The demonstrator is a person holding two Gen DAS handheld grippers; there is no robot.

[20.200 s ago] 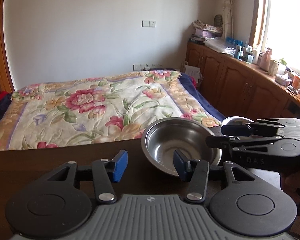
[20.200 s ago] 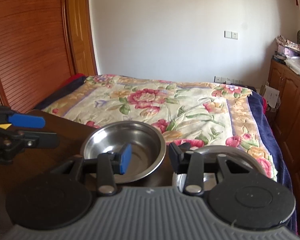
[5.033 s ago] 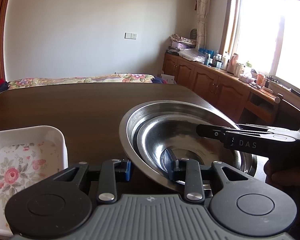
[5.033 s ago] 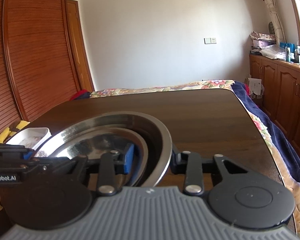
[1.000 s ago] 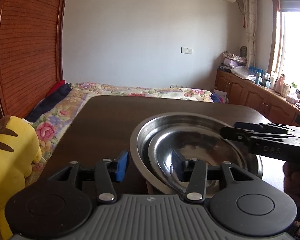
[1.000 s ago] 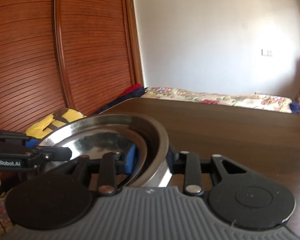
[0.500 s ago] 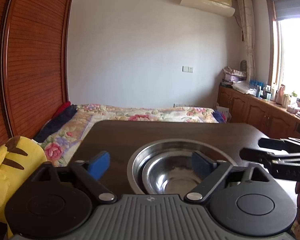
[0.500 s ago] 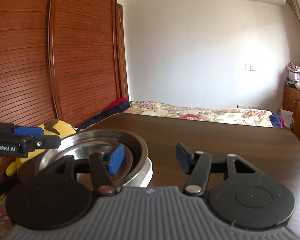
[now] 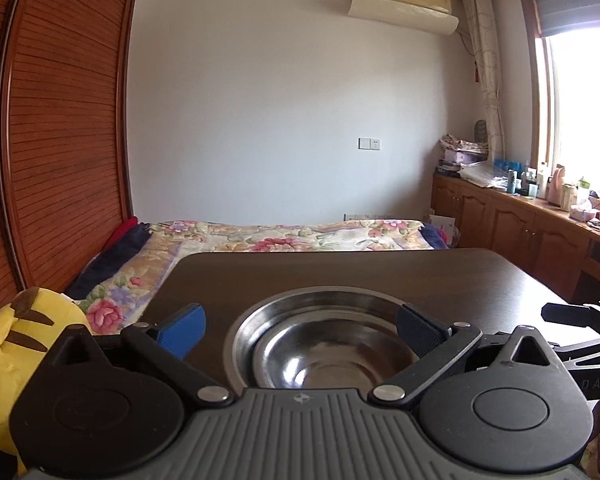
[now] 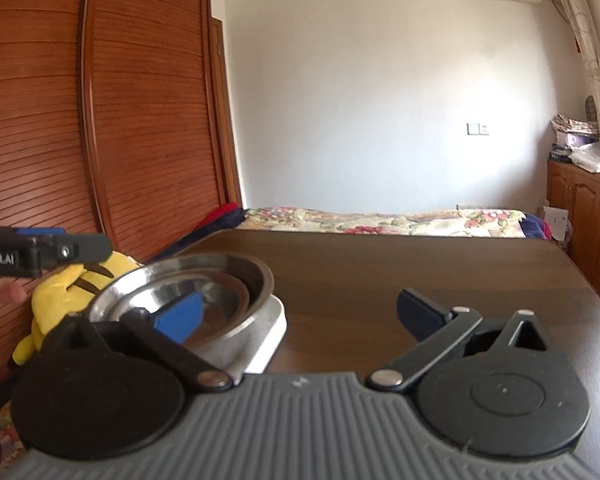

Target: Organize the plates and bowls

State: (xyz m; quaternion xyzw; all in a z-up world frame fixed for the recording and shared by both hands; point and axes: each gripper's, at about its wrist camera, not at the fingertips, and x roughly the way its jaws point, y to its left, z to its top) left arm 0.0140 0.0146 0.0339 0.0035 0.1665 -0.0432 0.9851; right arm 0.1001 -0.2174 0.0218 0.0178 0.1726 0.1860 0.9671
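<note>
A stack of nested steel bowls sits on a white dish on the dark wooden table. In the right wrist view the steel bowls stand to the left. My left gripper is open and empty, above the bowls with its jaws spread wide. My right gripper is open and empty, to the right of the bowls. The right gripper also shows at the right edge of the left wrist view, and the left gripper shows at the left of the right wrist view.
A yellow plush toy lies off the table's left edge. A bed with a floral cover stands beyond the table. Wooden sliding doors are on the left, cabinets on the right.
Both grippers have let go of the steel bowls, opened wide and drawn back. The bowl stack now rests on the white dish.
</note>
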